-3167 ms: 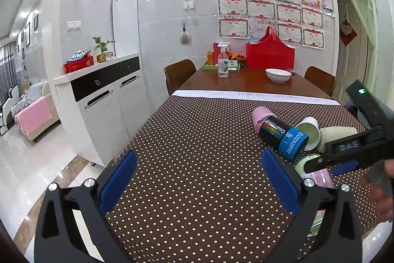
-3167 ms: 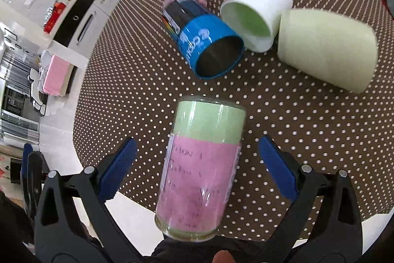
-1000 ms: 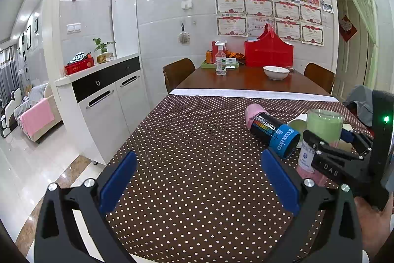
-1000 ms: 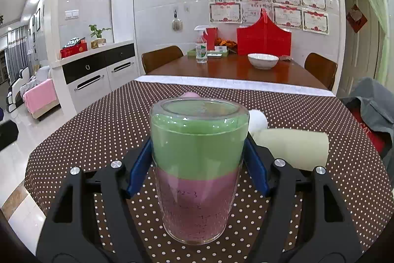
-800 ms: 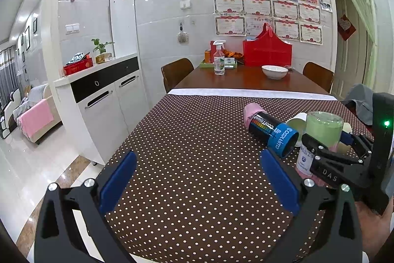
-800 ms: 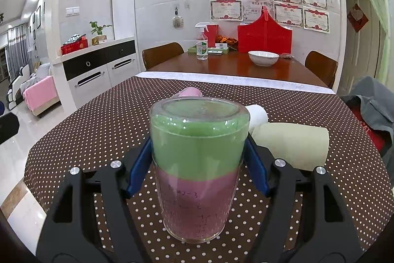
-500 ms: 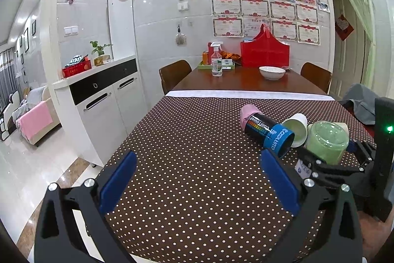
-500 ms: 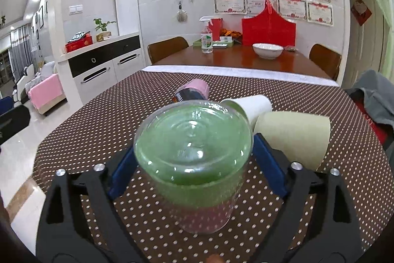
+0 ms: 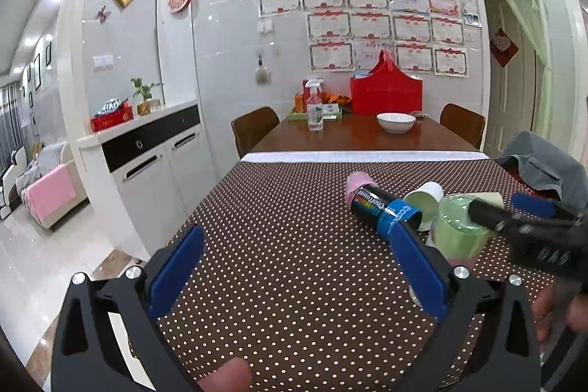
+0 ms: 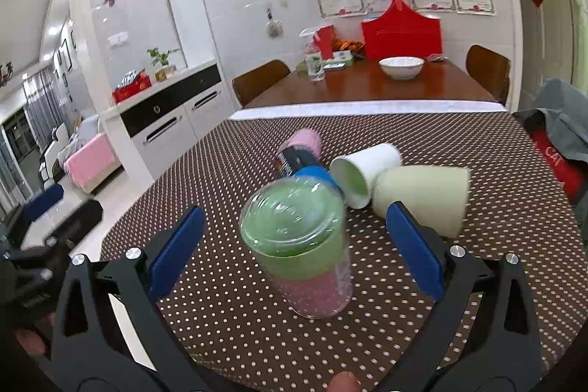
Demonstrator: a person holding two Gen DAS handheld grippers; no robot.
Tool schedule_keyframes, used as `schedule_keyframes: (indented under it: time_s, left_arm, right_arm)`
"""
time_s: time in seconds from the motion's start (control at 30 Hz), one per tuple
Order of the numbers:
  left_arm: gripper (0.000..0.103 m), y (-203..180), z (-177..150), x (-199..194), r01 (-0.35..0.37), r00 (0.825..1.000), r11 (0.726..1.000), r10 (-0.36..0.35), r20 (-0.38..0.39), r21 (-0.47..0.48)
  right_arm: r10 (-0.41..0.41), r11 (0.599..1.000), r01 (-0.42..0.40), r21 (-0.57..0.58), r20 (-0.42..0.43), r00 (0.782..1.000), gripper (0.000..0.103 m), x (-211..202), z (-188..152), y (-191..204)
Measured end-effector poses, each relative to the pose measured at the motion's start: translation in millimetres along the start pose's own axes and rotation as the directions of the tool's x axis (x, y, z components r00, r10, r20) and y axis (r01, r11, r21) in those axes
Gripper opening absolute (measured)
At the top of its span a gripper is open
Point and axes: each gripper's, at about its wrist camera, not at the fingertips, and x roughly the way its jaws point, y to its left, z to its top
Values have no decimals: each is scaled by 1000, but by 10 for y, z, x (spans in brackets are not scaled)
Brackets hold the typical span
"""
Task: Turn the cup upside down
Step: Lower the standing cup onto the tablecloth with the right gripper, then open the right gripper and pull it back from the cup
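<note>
A clear cup with a green upper band and pink lower band (image 10: 305,248) stands on end on the dotted tablecloth (image 10: 235,318), its closed end up. My right gripper (image 10: 294,252) is open, its blue pads (image 10: 411,250) apart from the cup on both sides and raised behind it. The cup also shows in the left wrist view (image 9: 459,234), with the right gripper's black finger over its top. My left gripper (image 9: 297,270) is open and empty over the cloth, left of the cups.
Three cups lie on their sides behind the standing one: a black-and-blue printed cup (image 10: 297,164), a white cup with green inside (image 10: 364,171) and a pale green cup (image 10: 422,197). A grey jacket (image 10: 562,131) lies at the right. The table's near-left edge (image 10: 128,315) is close.
The right gripper stood the cup on the cloth with its closed end up, opened and let go of it, then pulled back and up. The left gripper barely moved.
</note>
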Motion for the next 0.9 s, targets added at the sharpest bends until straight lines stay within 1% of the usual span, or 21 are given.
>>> schedule_keyframes:
  time_s: [0.13, 0.2, 0.3, 0.4, 0.5, 0.57, 0.63, 0.8, 0.9]
  left_arm:
    - [99, -58, 53, -89, 6, 1000, 1000, -6, 22, 6]
    - [99, -86, 74, -143, 13, 999, 1000, -13, 36, 9]
    - [99, -129, 91, -231, 4, 998, 1000, -6, 60, 19]
    - [99, -182, 100, -331, -3, 996, 999, 0, 95, 32]
    - [99, -194, 121, -413, 16, 995, 1000, -18, 103, 19]
    - [99, -188, 133, -475, 16, 993, 1000, -17, 117, 6]
    - [99, -206, 133, -544, 16, 991, 1000, -16, 130, 4]
    - [99, -294, 126, -716, 11, 987, 1000, -13, 161, 11]
    - [99, -314, 87, -809, 12, 984, 1000, -12, 178, 5]
  right_arm:
    - [-23, 1000, 23, 13, 25, 999, 97, -284, 110, -52]
    - [-53, 999, 53, -2, 43, 998, 97, -414, 139, -43]
    - [-94, 995, 94, -10, 71, 993, 97, -579, 132, -16]
    - [-142, 989, 145, -15, 120, 983, 97, -768, 86, 19]
    - [-171, 985, 174, -13, 146, 974, 97, -883, 65, 9]
    - [-188, 981, 193, -15, 166, 968, 97, -972, 14, 19]
    - [-223, 973, 231, -24, 185, 957, 97, -1050, -38, 40]
    - [-266, 959, 281, -38, 221, 938, 97, -1175, -175, 123]
    - [-273, 955, 293, -51, 235, 933, 97, -1204, -239, 190]
